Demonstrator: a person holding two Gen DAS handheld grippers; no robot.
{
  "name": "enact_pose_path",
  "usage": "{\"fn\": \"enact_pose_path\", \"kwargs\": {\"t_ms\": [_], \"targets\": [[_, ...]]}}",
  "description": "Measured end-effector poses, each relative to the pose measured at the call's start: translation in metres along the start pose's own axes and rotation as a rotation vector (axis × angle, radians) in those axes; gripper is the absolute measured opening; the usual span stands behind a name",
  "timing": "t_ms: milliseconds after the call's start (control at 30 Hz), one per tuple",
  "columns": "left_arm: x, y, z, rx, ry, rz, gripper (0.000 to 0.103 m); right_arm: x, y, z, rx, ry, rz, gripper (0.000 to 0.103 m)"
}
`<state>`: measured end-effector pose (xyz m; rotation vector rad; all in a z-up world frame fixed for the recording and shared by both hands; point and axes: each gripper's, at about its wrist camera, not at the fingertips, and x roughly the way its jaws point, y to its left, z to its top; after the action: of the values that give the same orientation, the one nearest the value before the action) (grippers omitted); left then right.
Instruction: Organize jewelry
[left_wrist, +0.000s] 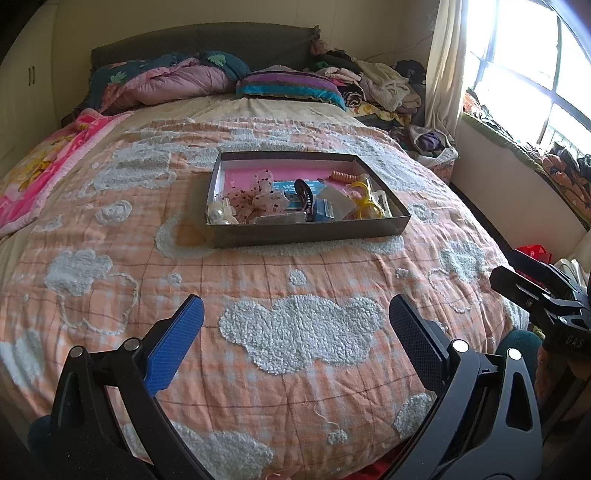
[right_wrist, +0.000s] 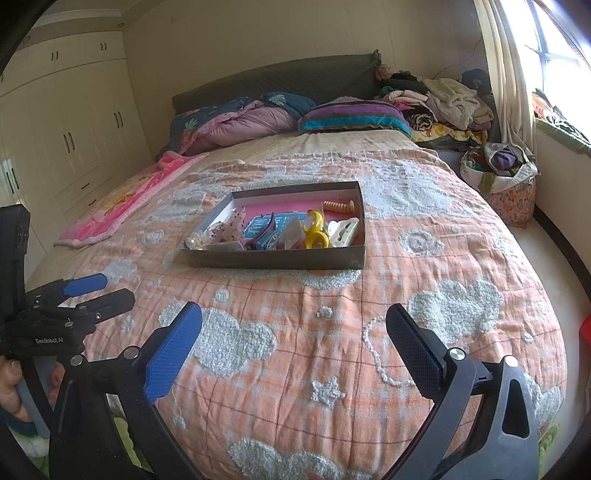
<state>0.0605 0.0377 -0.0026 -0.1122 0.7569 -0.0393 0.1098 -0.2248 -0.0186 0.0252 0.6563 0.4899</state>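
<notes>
A shallow grey box (left_wrist: 310, 232) (right_wrist: 273, 258) with a pink floor sits in the middle of the bed. It holds several accessories: a dotted sheer bow (left_wrist: 264, 195), a white pearl flower piece (left_wrist: 219, 214), a dark hair clip (left_wrist: 306, 194), yellow toy glasses (left_wrist: 365, 201) (right_wrist: 317, 232), an orange spiral tie (left_wrist: 343, 175), a white clip (right_wrist: 343, 229). My left gripper (left_wrist: 295, 317) is open and empty over the quilt, well short of the box. My right gripper (right_wrist: 293, 321) is open and empty, also short of the box.
An orange checked quilt (left_wrist: 295, 280) with fluffy white clouds covers the bed. Pillows and folded bedding (left_wrist: 207, 74) lie at the headboard. A clothes pile (right_wrist: 443, 103) and a fabric basket (right_wrist: 506, 177) stand at the right. Wardrobes (right_wrist: 66, 129) line the left wall.
</notes>
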Motion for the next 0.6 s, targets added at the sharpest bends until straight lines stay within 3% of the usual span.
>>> {"fn": "enact_pose_path", "kwargs": {"t_ms": [600], "targets": [[-0.0016, -0.0003, 0.0004, -0.001, -0.002, 0.000, 0.094, -0.0016, -0.0001, 0.0004, -0.003, -0.002, 0.000, 0.099]]}}
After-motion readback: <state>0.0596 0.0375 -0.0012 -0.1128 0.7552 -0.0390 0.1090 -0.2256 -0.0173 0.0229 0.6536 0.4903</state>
